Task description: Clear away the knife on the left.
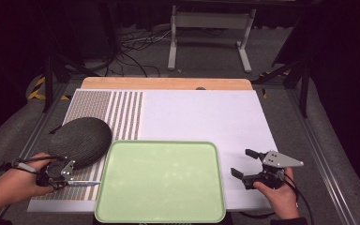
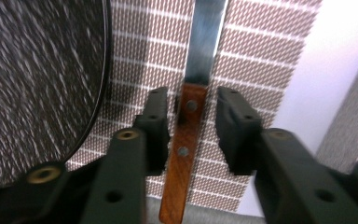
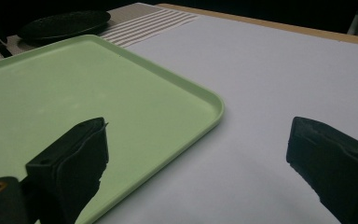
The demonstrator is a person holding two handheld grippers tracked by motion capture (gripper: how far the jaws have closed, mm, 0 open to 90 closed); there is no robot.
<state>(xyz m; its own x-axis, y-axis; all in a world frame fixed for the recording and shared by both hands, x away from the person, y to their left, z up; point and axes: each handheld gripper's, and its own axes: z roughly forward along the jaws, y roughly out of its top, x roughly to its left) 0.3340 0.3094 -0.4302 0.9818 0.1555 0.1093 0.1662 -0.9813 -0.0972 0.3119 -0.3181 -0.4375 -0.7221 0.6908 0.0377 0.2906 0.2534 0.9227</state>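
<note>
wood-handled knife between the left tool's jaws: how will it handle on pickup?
The knife with riveted brown wooden handle and flat steel blade looks stiff, so probably no flop. It lies flat on the woven striped mat, low profile, so the left tool likely must close right at mat level. Gripped at the handle's blade end, it may stay fairly level; the smooth handle might twist.

Black two-jaw tongs (image 1: 240, 162), grey three-cornered plate, brass rivets, trailing cables
</note>
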